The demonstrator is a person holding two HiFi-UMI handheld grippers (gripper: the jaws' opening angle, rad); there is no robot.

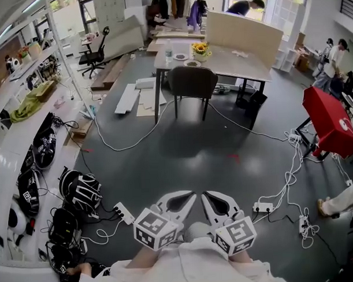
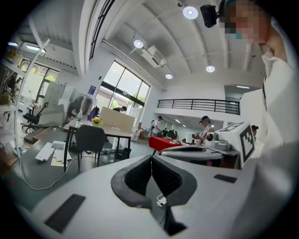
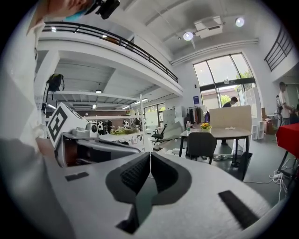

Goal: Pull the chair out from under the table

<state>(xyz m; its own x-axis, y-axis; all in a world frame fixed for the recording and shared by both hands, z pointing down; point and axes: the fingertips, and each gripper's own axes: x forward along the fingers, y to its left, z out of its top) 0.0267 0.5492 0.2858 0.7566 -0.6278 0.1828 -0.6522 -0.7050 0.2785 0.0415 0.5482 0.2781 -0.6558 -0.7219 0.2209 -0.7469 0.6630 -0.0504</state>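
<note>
A dark grey chair (image 1: 191, 83) stands pushed in at the near side of a light wooden table (image 1: 234, 62), far ahead across the floor; it also shows as the chair (image 2: 90, 139) in the left gripper view and the chair (image 3: 201, 143) in the right gripper view. My left gripper (image 1: 192, 196) and right gripper (image 1: 206, 195) are held side by side close to my body, both shut with nothing between the jaws. They are well short of the chair and touch nothing.
White cables (image 1: 285, 183) and power strips (image 1: 263, 207) trail over the dark floor to the right, and another power strip (image 1: 123, 213) lies left. Helmets and bags (image 1: 79, 192) lie along the left shelving. A red-covered table (image 1: 329, 122) stands at right. Flowers (image 1: 200, 49) and a bottle (image 1: 169, 51) sit on the table.
</note>
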